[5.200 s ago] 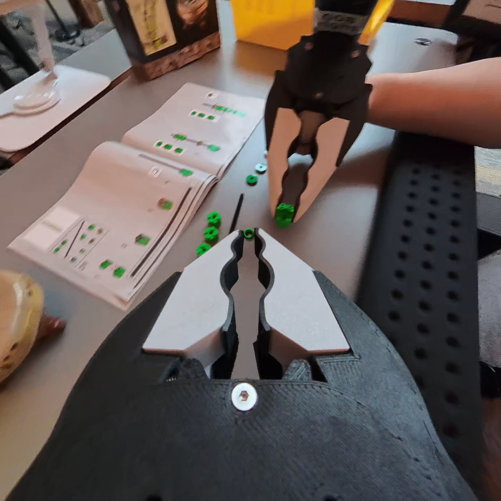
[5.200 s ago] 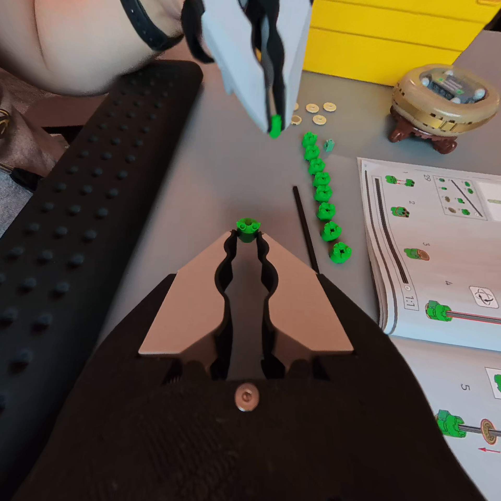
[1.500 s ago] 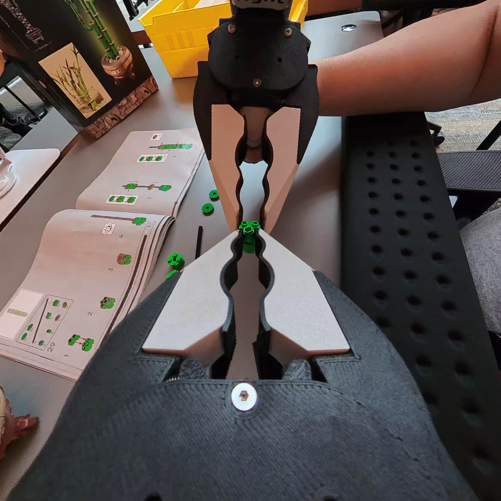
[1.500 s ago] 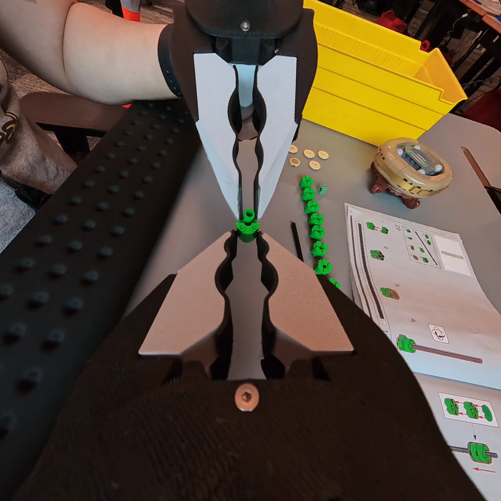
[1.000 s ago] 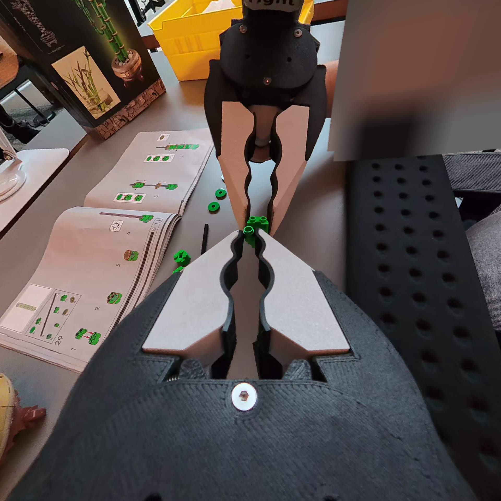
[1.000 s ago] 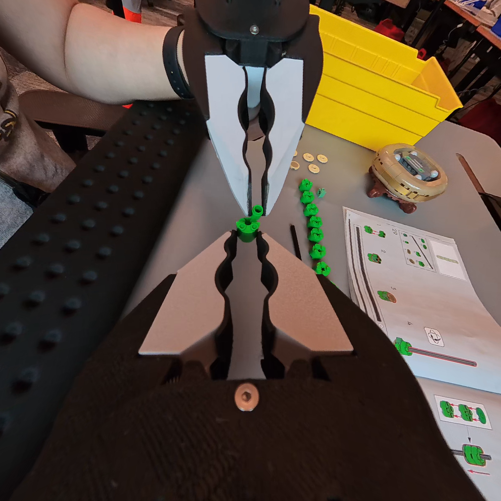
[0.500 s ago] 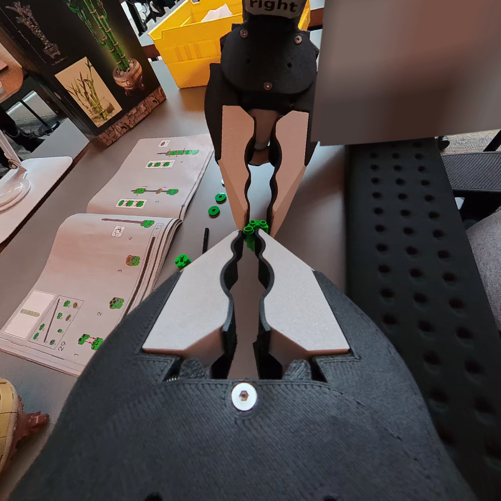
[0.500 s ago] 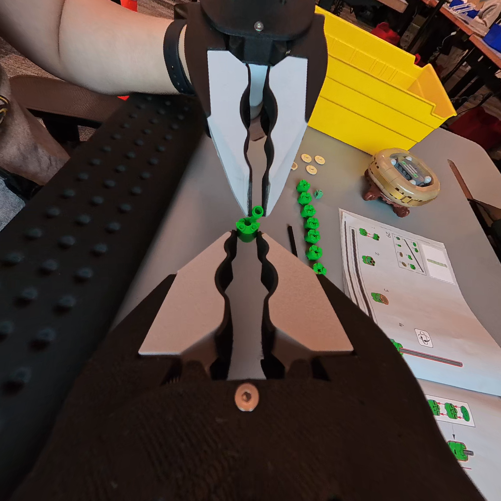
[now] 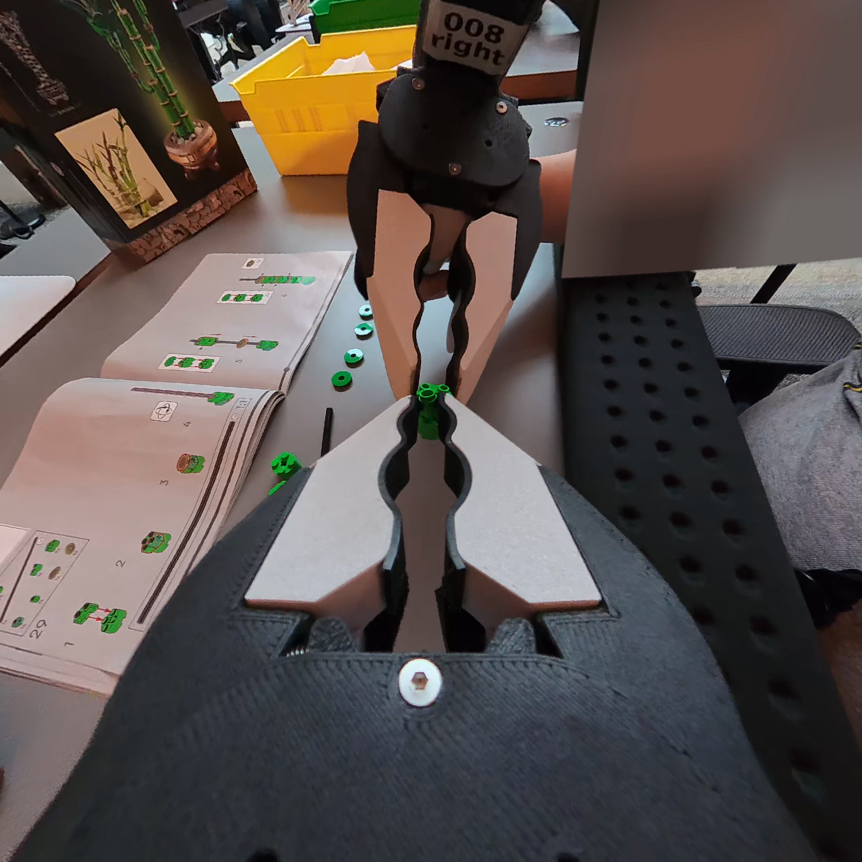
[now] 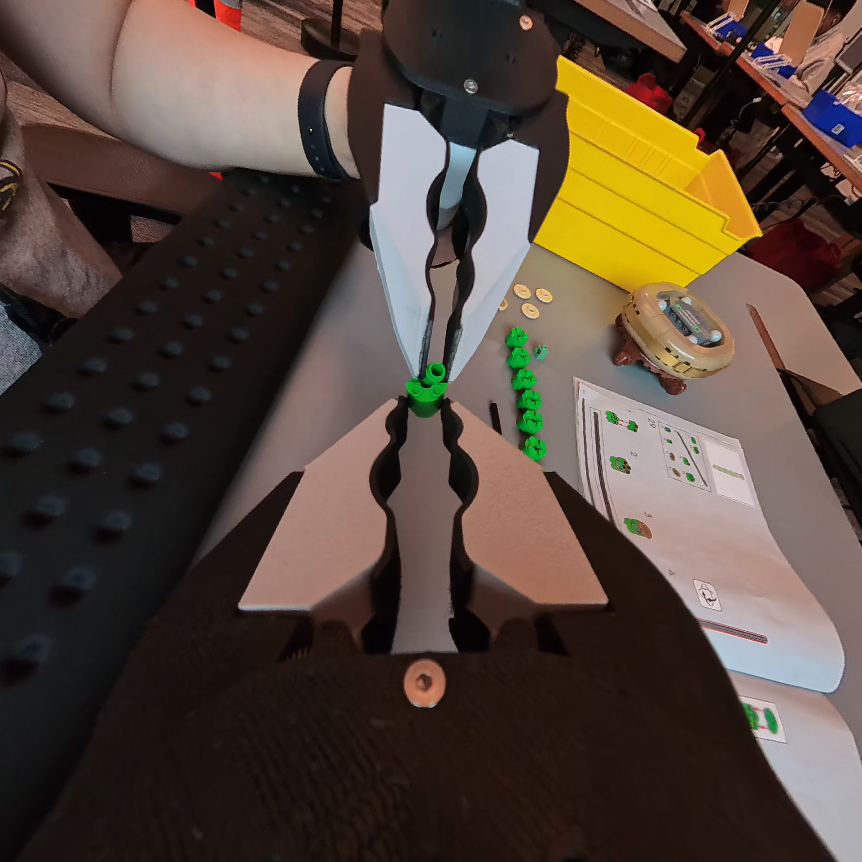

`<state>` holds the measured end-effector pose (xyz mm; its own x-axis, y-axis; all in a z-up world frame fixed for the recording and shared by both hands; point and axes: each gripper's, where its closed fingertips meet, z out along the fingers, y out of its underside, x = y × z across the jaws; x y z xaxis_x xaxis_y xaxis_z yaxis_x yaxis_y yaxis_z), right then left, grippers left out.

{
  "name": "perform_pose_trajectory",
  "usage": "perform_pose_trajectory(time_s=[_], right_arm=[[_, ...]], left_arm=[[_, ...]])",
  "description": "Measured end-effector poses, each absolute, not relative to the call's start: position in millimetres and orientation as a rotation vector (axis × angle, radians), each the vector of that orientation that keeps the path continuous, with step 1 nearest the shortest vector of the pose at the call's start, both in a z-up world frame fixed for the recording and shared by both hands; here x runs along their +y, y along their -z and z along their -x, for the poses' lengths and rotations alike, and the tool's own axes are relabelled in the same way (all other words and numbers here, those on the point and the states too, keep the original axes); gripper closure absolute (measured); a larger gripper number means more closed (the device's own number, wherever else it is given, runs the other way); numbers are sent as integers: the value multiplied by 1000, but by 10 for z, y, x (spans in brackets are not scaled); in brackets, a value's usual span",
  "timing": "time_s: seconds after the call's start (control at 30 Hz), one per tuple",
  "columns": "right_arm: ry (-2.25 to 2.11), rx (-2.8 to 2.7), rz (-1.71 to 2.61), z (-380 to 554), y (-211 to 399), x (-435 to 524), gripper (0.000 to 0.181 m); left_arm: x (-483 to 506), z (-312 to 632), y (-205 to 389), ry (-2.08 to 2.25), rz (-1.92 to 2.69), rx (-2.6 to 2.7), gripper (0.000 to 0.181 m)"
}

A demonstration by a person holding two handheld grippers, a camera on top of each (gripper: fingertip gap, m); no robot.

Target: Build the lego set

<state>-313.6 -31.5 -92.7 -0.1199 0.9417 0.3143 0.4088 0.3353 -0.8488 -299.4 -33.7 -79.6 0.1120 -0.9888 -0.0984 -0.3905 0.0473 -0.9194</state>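
My left gripper (image 9: 427, 406) is shut on a small green peg (image 9: 428, 423). My right gripper (image 10: 423, 405) is shut on a green round studded brick (image 10: 423, 396). The two grippers face each other tip to tip above the grey table. The peg (image 10: 436, 371) touches the studded top of the brick, slightly right of its middle in the right wrist view. In the left wrist view the right gripper (image 9: 434, 388) holds the brick (image 9: 431, 391) just beyond my left fingertips. How far the peg sits into the brick is hidden.
An open instruction booklet (image 9: 163, 466) lies on the table. Beside it are a row of green round bricks (image 10: 524, 396), a black axle (image 10: 494, 415), green discs (image 9: 353, 357) and tan discs (image 10: 529, 298). A yellow bin (image 10: 629, 186), a tan pot (image 10: 676, 331), the set box (image 9: 116, 130) and a black perforated pad (image 10: 140, 373) surround them. The tips of both grippers are at nearly the same place. From either gripper's tips it is about 25 cm to the tan pot (image 10: 676, 331).
Five seconds ago the grippers were apart; they have come together tip to tip. Over the last second the peg has stayed against the brick's top, and both grippers have shifted only slightly.
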Motion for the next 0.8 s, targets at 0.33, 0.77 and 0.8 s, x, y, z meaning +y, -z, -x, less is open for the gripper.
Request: perform_pose_trajectory(time_s=[0.33, 0.77, 0.8], right_arm=[[-800, -1672, 1198, 3144, 854, -346, 168], [-937, -1619, 1204, 3162, 790, -371, 168], [-937, -1621, 1204, 3165, 795, -372, 168]], left_arm=[[-346, 3022, 720, 826, 1434, 1414, 175], [-359, 3040, 650, 921, 1432, 1363, 175], [-360, 3042, 655, 939, 1441, 1357, 175]])
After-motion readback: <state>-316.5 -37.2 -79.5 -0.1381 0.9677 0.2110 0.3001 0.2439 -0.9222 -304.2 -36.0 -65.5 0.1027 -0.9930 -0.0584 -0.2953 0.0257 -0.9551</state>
